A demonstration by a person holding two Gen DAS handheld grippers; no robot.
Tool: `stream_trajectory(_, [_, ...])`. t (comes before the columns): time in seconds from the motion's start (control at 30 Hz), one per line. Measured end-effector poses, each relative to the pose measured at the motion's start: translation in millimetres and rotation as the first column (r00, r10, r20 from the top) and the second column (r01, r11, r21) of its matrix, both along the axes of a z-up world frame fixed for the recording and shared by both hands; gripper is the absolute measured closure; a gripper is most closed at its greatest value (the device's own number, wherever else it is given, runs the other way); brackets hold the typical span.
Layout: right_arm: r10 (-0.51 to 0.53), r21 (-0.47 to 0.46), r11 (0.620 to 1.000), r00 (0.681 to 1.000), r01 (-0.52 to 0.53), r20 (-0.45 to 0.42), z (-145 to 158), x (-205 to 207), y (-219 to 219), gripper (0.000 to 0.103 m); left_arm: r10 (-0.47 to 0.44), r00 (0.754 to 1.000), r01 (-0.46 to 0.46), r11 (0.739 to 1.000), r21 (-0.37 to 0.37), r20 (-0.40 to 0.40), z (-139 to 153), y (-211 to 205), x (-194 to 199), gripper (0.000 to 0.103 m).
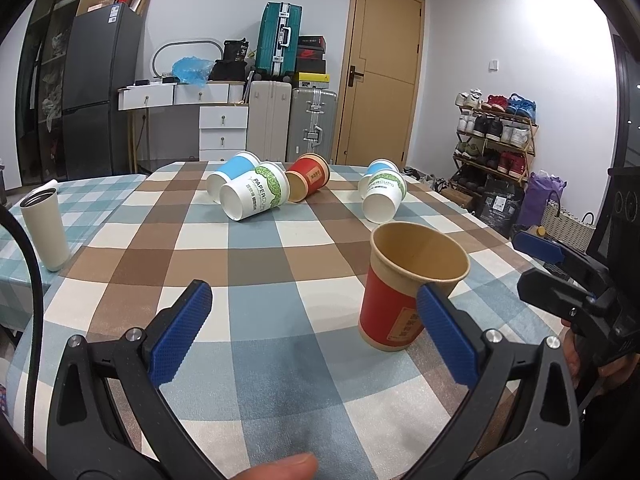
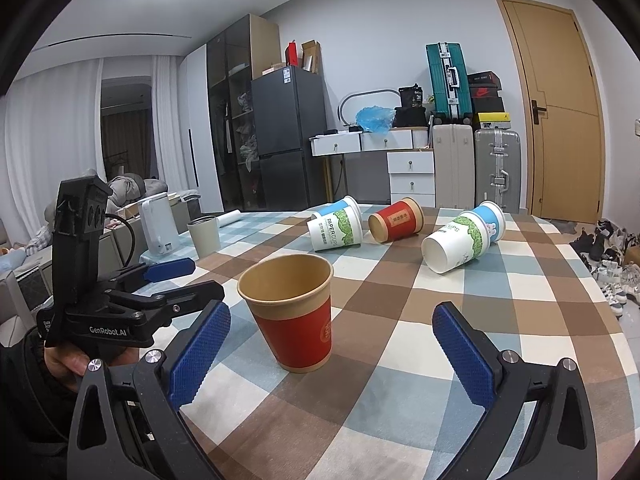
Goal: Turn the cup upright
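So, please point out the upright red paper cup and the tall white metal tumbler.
upright red paper cup (image 2: 298,334): right wrist view, on its red side wall.
tall white metal tumbler (image 1: 43,232): left wrist view, on its white body.

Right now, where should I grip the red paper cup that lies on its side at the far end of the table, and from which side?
Grip the lying red paper cup across its mid-wall, coming from above. Its open mouth faces the near left, and a green-and-white paper cup lies close on its left, so a side approach looks crowded.

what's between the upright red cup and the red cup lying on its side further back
Only bare checkered tablecloth lies between the upright red cup and the tipped red cup; the right wrist view shows it best.
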State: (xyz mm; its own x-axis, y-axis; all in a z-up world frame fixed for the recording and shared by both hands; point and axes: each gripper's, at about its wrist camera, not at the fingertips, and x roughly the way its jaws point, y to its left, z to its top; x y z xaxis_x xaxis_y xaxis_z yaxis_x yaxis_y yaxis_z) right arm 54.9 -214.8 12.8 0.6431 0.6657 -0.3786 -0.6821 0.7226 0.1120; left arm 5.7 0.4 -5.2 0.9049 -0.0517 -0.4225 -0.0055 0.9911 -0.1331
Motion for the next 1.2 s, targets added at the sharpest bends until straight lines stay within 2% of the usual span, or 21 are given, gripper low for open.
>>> stream_trajectory(1.2, [0.011,-0.012,1.0,1.0,-0.011,-0.01,-3.1,-0.3,1.2,0.0,0.0,1.0,0.0,1.0,0.004,0.005,-0.9,-2.1,-0.5,0.001])
